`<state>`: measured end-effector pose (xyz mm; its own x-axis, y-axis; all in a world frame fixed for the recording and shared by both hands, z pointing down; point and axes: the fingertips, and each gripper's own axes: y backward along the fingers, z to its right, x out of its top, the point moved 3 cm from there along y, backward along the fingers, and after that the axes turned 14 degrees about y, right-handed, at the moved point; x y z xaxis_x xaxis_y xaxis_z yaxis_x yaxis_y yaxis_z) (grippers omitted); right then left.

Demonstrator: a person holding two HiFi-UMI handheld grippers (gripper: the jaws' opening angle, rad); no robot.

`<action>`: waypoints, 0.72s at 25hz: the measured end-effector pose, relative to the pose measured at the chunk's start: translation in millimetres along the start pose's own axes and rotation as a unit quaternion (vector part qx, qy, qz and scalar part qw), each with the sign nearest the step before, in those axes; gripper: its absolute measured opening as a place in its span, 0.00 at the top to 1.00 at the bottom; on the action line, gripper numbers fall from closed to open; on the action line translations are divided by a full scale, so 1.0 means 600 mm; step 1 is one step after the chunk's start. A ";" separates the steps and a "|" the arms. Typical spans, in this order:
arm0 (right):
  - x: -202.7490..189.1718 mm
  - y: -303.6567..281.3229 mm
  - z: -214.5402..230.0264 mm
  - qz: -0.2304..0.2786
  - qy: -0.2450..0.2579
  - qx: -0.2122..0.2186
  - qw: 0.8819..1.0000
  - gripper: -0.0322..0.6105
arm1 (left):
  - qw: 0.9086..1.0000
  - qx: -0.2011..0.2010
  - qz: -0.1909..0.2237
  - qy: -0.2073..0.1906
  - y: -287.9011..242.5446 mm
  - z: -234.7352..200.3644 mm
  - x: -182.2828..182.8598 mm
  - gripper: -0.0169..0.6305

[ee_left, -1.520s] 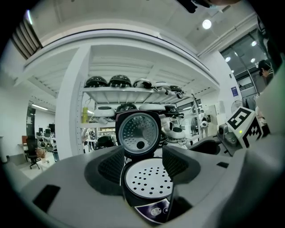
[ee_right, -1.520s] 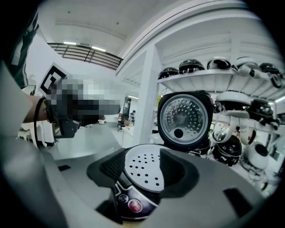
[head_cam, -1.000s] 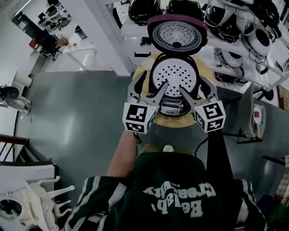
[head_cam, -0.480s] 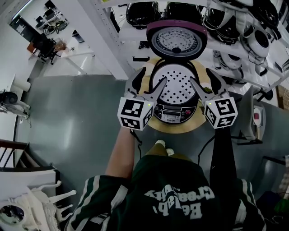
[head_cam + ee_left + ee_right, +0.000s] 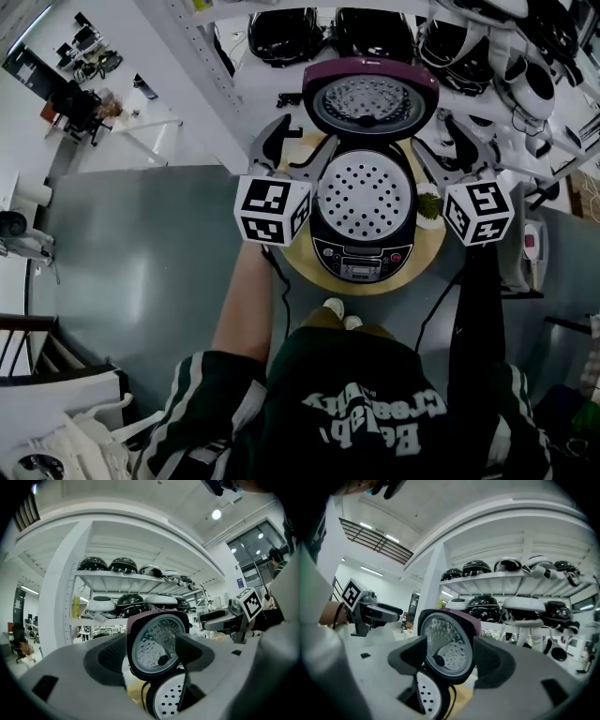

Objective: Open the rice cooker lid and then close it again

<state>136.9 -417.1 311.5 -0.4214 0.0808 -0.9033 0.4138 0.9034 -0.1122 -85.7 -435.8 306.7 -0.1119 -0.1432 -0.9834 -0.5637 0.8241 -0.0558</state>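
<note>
Since the lid [image 5: 370,97] stands fully raised behind the pot, I judge the opening half done and the closing half not yet begun. The rice cooker [image 5: 364,246] sits on a round table [image 5: 298,267] of pale wood, just in front of a white shelf rack [image 5: 202,56] that carries other cookers. I hold the left gripper [image 5: 300,141] at the cooker's left and the right gripper [image 5: 439,142] at its right, both near the hinge end and apart from the shell. The left gripper's jaws are spread wide with nothing clamped; in its own view the lid only shows in the gap, farther off. The right gripper's jaws are also wide and have just eased a little wider, and again the lid shows beyond them, untouched. To finish, I expect to push the lid's top edge forward and down until it latches. The lid's outer shell is glossy plum plastic, rounded at the corners; its inner face is a bright metal disc, dimpled and pierced, with a small dark knob near the middle. A pale perforated plate [image 5: 364,197] fills the pot's mouth, and the body is smooth and dark with a control panel [image 5: 361,265] at the front. The gripper pads [image 5: 112,656] look dark, rubbery and finely ribbed.
</note>
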 end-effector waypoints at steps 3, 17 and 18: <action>0.006 -0.031 0.017 0.000 0.002 -0.002 1.000 0.45 | 1.000 -0.006 0.002 0.002 -0.031 -0.025 0.015 0.48; 0.023 -0.117 0.084 0.018 -0.039 0.009 0.999 0.39 | 0.998 -0.052 0.002 0.017 -0.140 -0.064 0.058 0.45; 0.026 -0.121 0.086 0.019 -0.043 0.013 0.999 0.39 | 0.998 -0.056 0.002 0.020 -0.145 -0.063 0.062 0.45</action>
<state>141.9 -503.3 284.4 -0.3354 0.0773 -0.9389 0.4496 0.8890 -0.0874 -71.7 -533.3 281.7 -0.1448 -0.1631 -0.9759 -0.6505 0.7589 -0.0303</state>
